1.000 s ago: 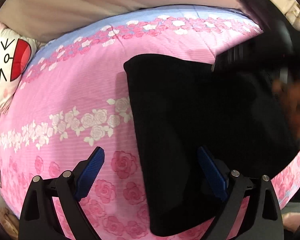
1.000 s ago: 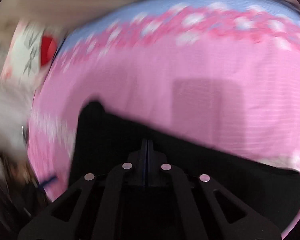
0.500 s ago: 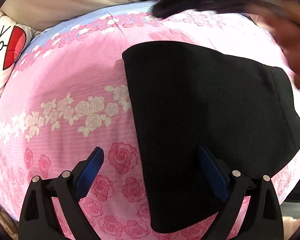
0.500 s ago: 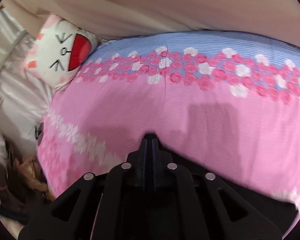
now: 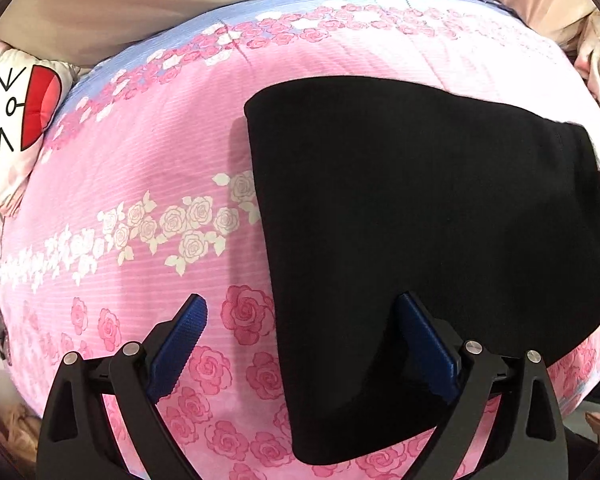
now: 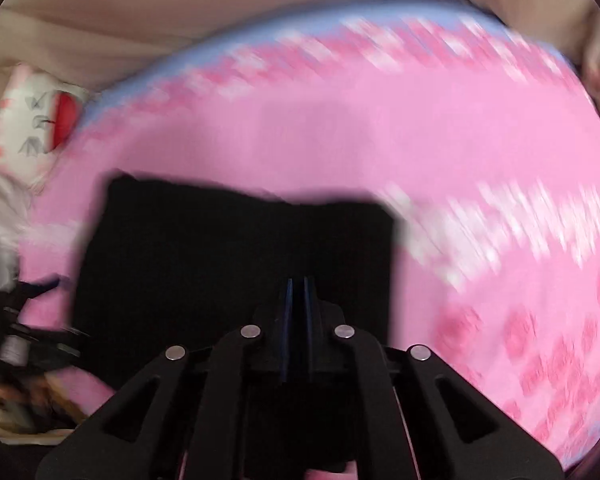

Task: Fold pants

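Observation:
The black pants (image 5: 420,208) lie folded in a flat block on the pink rose-print bedspread (image 5: 140,168), right of centre in the left wrist view. My left gripper (image 5: 300,320) hovers open over their near left edge, one blue pad above the bedspread and the other above the black cloth. The right wrist view is blurred by motion. There the pants (image 6: 228,248) show as a dark rectangle below my right gripper (image 6: 298,292). Its jaws are closing, the pads almost together, and I see nothing between them.
A white cushion with a cartoon face (image 5: 16,120) lies at the bed's far left corner. Beige fabric (image 5: 160,4) runs behind the bed, and more of it bunches at the right edge (image 5: 596,60). Open bedspread lies left of the pants.
The right gripper and hand, seen over the pants' right side a second ago, have left the left wrist view. The right view has swung across the bed. The left gripper has hardly moved.

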